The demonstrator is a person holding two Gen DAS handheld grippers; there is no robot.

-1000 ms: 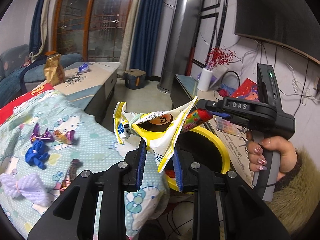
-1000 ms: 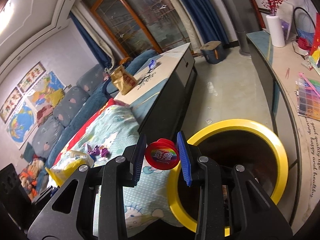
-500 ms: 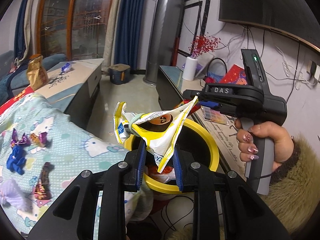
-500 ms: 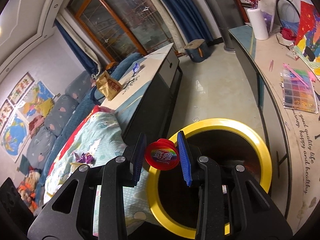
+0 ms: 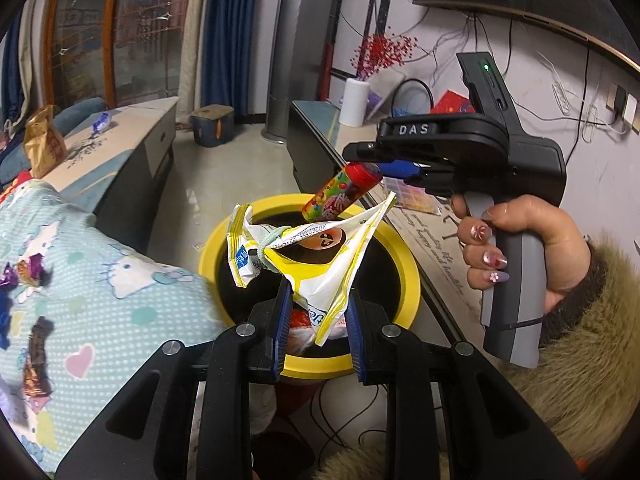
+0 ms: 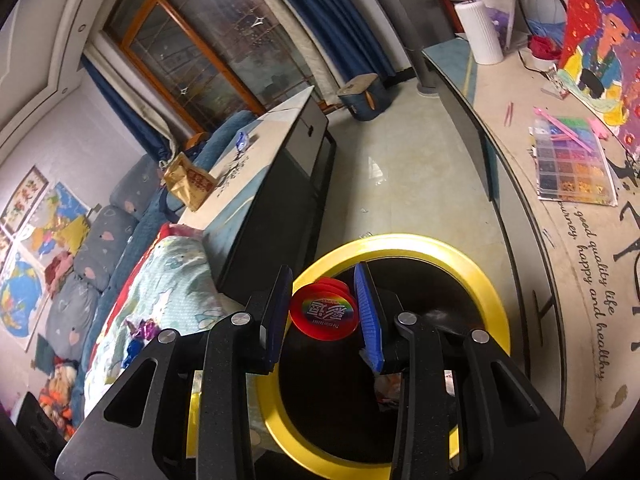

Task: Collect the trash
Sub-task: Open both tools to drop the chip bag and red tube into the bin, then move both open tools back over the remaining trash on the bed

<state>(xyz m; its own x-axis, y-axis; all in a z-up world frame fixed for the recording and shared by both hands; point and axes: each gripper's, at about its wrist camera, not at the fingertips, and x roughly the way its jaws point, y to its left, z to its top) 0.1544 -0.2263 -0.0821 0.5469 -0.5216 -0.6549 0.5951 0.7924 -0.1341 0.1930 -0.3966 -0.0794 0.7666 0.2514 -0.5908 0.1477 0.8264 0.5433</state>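
Since a second ago both tools have swung away from the bed and now hang over the yellow-rimmed trash bin [image 5: 404, 256], whose dark mouth sits directly ahead of and below them. The left tool [image 5: 316, 320] has its blue pads closed on the lower corner of a crumpled yellow-and-white snack bag [image 5: 320, 264], which stands up over the bin opening; the right tool [image 6: 324, 312] is clamped on a red-capped candy tube [image 6: 323, 311], seen from the left view tilting cap-up, just above the bag and possibly touching it. The likely trouble, I'd judge, is at release: the bag is light and splayed wide, so it could catch on the rim or cling to a pad and drift out onto the floor, and the tube, let go while slanted over the bag, could glance off it and roll outside. Left of the tools lies the bed with its cartoon-print cover [image 5: 120, 280], small candy wrappers [image 5: 38, 356] scattered on it and not yet collected. Right of them runs a long desk [image 6: 560, 240] carrying a bead box [image 6: 572, 168] and a white vase [image 6: 478, 32]; beyond are a low cabinet [image 6: 276, 152], blue curtains and a window.
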